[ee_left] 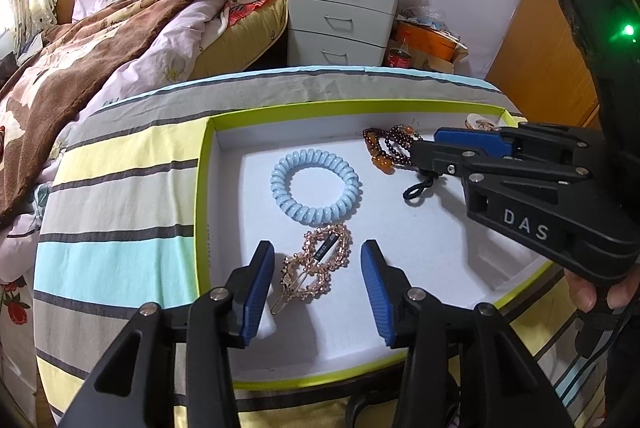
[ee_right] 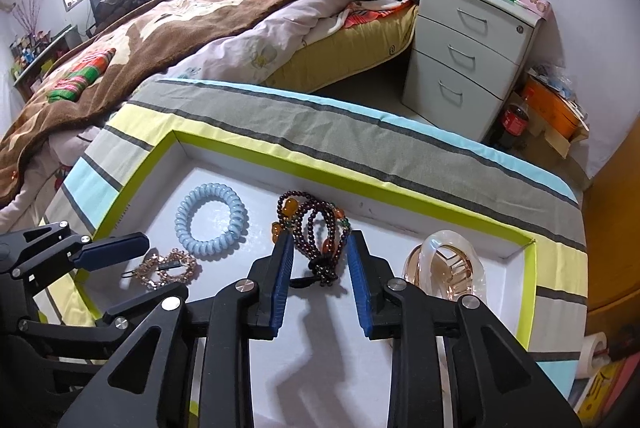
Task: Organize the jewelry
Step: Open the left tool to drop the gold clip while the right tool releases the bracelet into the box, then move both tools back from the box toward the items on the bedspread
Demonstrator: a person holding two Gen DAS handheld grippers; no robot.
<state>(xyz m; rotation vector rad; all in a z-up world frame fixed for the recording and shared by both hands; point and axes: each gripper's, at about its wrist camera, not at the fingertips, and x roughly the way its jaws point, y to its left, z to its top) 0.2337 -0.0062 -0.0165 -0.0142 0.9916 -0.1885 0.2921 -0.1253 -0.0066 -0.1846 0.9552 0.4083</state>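
A white tray with a lime-green rim (ee_left: 202, 188) (ee_right: 360, 184) lies on a striped cloth. In it are a pale blue coil hair tie (ee_left: 280, 180) (ee_right: 184, 216), a rose-gold hair clip (ee_left: 316, 268) (ee_right: 166, 268), a dark red and amber beaded bracelet (ee_left: 390, 144) (ee_right: 316, 228) and a pearly claw clip (ee_right: 444, 268) (ee_left: 478, 120). My left gripper (ee_left: 318, 260) (ee_right: 165, 266) is open; the hair clip lies between its fingers with a gap on both sides. My right gripper (ee_right: 320, 244) (ee_left: 428, 148) is open around the bracelet, and its pads stand clear of the beads.
The striped cloth (ee_right: 400, 148) covers a raised surface beside a bed with a brown blanket (ee_right: 180, 20). A white three-drawer cabinet (ee_right: 464, 60) stands behind, with a cola bottle (ee_right: 514, 120) and an orange box (ee_right: 556, 112) on the floor. A hand (ee_left: 588, 292) holds the right gripper.
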